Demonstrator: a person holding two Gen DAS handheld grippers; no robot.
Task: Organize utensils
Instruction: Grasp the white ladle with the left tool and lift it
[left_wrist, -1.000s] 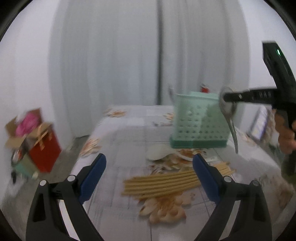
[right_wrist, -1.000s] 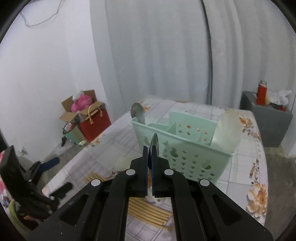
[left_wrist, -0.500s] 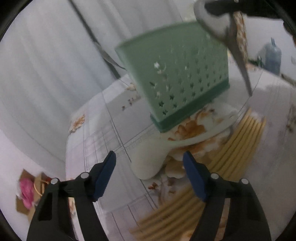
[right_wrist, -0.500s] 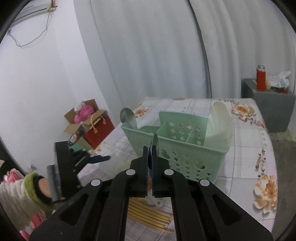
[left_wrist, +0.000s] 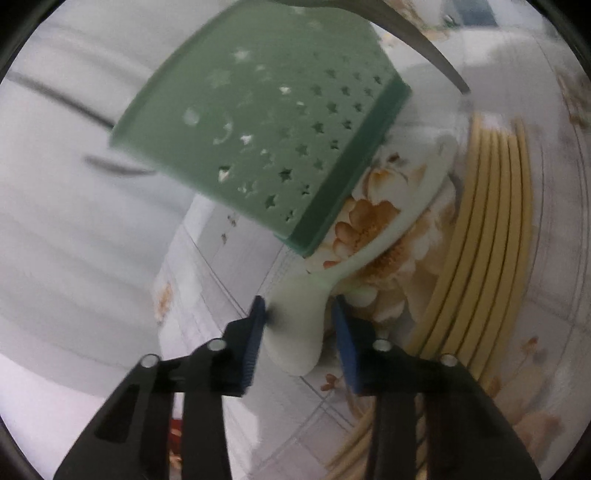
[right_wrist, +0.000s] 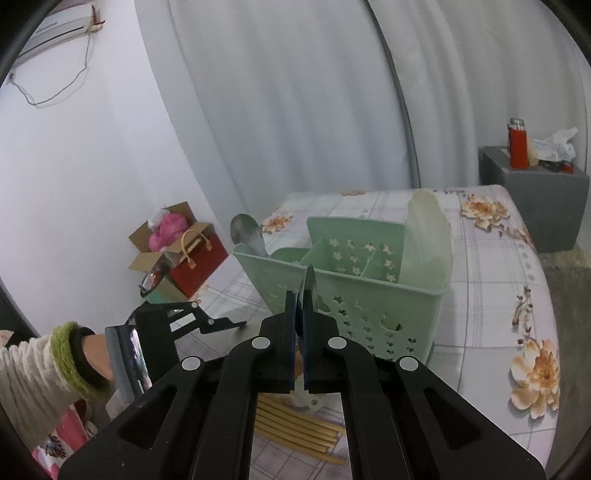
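Observation:
A pale green plastic spoon lies on the floral tablecloth, its handle running under the corner of the green star-cut caddy. My left gripper straddles the spoon's bowl and its jaws are closing; the left pad touches it, the right pad stands a sliver off. Yellow chopsticks lie just right of it. My right gripper is shut on a metal spoon, held edge-on in front of the caddy. That spoon's handle crosses the top of the left wrist view.
In the caddy stand another metal spoon and a pale paddle. A fuzzy sleeve holds the left gripper at the table's near left. On the floor are a cardboard box and red bag; a grey stand is at the right.
My left gripper rolled, dropped toward the table and came in on the pale spoon, its jaws narrowing around the bowl. The right gripper with its metal spoon barely shifted.

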